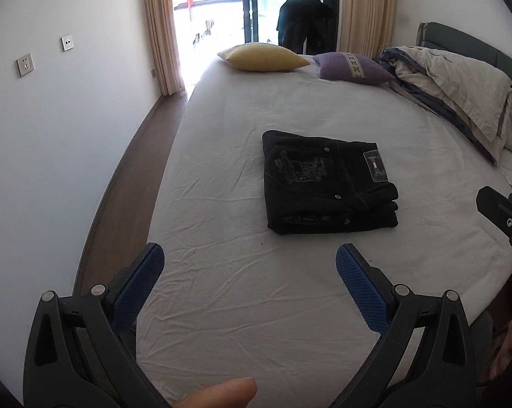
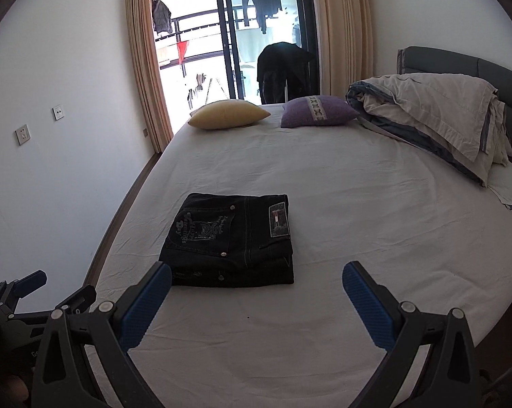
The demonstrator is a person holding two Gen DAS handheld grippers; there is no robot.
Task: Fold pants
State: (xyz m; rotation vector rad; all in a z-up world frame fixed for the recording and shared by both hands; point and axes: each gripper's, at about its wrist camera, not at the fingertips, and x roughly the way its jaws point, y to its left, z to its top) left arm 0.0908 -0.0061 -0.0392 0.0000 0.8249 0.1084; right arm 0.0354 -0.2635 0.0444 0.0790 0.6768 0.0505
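Note:
Black jeans [image 1: 327, 183] lie folded into a compact rectangle in the middle of the white bed [image 1: 256, 289], back pocket and waistband patch facing up. They also show in the right wrist view [image 2: 232, 241]. My left gripper [image 1: 250, 258] is open and empty, held above the sheet short of the jeans. My right gripper [image 2: 257, 275] is open and empty, just short of the jeans' near edge. The right gripper shows at the right edge of the left wrist view [image 1: 504, 217]. The left gripper shows at the lower left of the right wrist view [image 2: 45, 289].
A yellow pillow [image 2: 228, 114] and a purple pillow [image 2: 318, 110] lie at the bed's far end. A crumpled duvet [image 2: 432, 119] is heaped against the headboard at right. A wall [image 2: 58, 136] and floor strip run along the left. A glass balcony door [image 2: 242, 40] stands behind.

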